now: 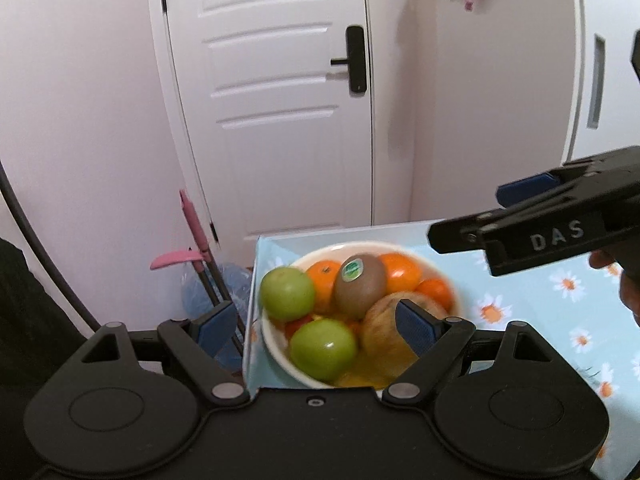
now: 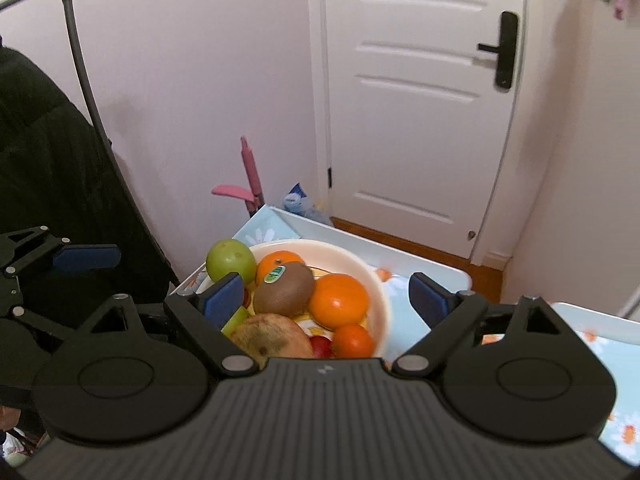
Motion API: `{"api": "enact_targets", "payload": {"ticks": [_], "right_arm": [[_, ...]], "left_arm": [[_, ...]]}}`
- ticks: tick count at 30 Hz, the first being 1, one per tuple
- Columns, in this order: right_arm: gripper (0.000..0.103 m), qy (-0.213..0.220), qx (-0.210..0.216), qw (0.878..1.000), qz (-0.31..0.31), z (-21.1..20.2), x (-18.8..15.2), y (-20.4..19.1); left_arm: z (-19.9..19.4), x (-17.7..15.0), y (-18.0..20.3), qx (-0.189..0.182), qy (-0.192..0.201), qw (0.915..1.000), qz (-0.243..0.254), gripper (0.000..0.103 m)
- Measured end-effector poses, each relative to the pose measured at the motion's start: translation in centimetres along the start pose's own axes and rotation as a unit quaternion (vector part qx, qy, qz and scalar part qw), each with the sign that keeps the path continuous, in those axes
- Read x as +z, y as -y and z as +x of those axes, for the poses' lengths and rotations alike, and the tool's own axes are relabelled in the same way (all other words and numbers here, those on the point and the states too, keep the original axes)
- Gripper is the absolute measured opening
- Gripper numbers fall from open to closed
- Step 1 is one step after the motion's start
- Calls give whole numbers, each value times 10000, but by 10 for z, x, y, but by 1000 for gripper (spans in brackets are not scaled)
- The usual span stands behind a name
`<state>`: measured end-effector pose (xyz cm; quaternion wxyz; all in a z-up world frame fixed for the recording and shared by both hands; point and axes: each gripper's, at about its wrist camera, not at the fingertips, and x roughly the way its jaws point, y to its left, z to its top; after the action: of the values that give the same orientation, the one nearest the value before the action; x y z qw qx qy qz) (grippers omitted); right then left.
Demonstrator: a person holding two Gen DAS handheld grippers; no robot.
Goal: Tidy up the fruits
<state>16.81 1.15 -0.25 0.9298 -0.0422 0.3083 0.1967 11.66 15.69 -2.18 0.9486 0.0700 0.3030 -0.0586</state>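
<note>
A cream bowl stands near the table's left corner, heaped with fruit. In it lie a stickered kiwi, several oranges, two green apples and a brownish fruit. One green apple rests at the bowl's left rim. My left gripper hovers open over the bowl's near side, nothing between its blue pads. My right gripper is wide open above the bowl with nothing held. It also shows in the left wrist view as the right gripper, to the right of the bowl.
The table wears a light-blue daisy cloth and its left edge runs close beside the bowl. Beyond that edge stand a pink-handled broom and a plastic bag. A white door is behind, and a dark garment hangs at left.
</note>
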Motion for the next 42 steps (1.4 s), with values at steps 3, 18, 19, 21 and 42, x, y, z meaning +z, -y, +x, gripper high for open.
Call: {"api": "enact_targets", "payload": {"ticks": [3, 18, 19, 21, 42], "right_arm": [[103, 127, -102, 9998, 70, -34, -3, 11], [103, 216, -1412, 9867, 775, -190, -52, 76], [103, 217, -1478, 9854, 821, -196, -57, 78], [103, 211, -1615, 9828, 867, -209, -67, 82], [103, 108, -1986, 9717, 1278, -235, -102, 100]], "left_arm": [[-20, 8, 15, 19, 131, 9999, -51, 89], [-109, 22, 99, 215, 578, 9973, -405, 94], [-112, 21, 103, 213, 602, 9971, -421, 95], [-118, 20, 110, 186, 634, 9969, -428, 95], [-144, 7, 155, 285, 849, 9957, -234, 103]]}}
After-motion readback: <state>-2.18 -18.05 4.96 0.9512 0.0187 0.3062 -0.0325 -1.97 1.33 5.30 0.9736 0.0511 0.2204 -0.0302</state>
